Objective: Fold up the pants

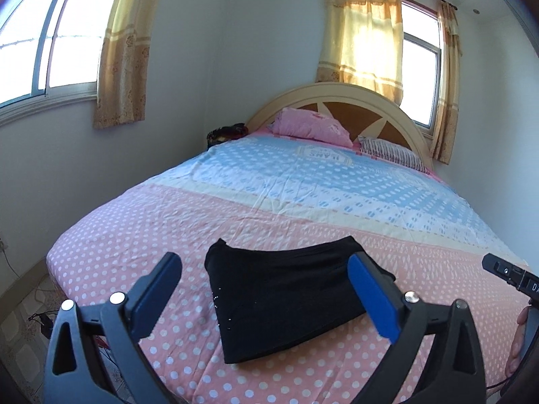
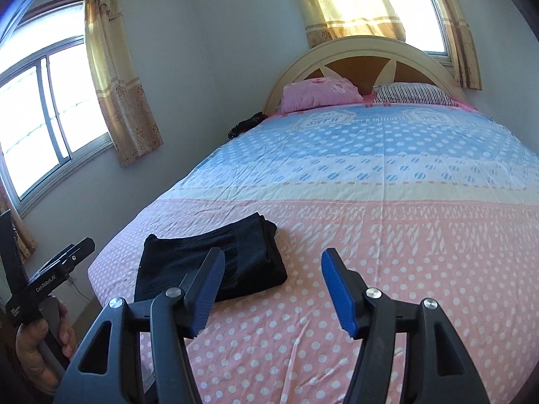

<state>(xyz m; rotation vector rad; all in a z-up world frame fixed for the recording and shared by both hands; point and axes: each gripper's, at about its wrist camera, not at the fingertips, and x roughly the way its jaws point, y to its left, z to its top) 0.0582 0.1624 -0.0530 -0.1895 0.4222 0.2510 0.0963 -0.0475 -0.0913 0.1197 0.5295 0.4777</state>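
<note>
Left wrist view is showing the black pants (image 1: 286,303) lying as a compact folded stack on the pink dotted end of the bed sheet (image 1: 134,252), near the foot of the bed. The left gripper (image 1: 269,289) is hovering above them with its jaws spread wide and nothing between the pads. In the right wrist view the right gripper (image 2: 273,286) is pointing past the stack, to its right, with jaws parted and empty over bare sheet.

The pants are looking soft, light and limp, so any layer lifted alone is likely to slide off the ones beneath. The fold appears finished; if more tidying is needed, pinching through all layers at a corner or along the thick folded edge should be holding the stack together best. The fabric is looking matte rather than slick, though the dark cloth is hiding its creases and I cannot be sure how many layers there are.

Nothing is crowding the work: a pink pillow (image 1: 310,126) and a striped pillow (image 1: 390,151) are sitting well apart by the headboard (image 1: 337,92), and a dark bundle (image 1: 225,133) is resting at the far bed edge. Each gripper, held in a person's hand (image 2: 43,343), is the only thing near the other.
</note>
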